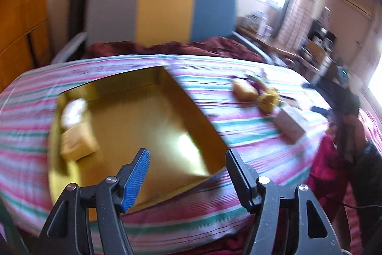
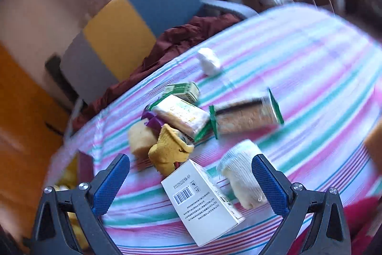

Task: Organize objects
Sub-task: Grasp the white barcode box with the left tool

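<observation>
Left gripper (image 1: pixel 187 160) parted, empty, above gold tray (image 1: pixel 143 116), right gripper (image 2: pixel 191 167) wide, empty, white box (image 2: pixel 203 200) between fingers, snack packets (image 2: pixel 181 115) at twelve o'clock.

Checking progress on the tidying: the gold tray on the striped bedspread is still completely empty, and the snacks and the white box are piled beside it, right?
Not quite. The gold tray is not empty: the left wrist view shows a yellow packet and a white bundle along its left side. The rest holds: the snacks and white box lie on the striped bedspread outside it.
</observation>
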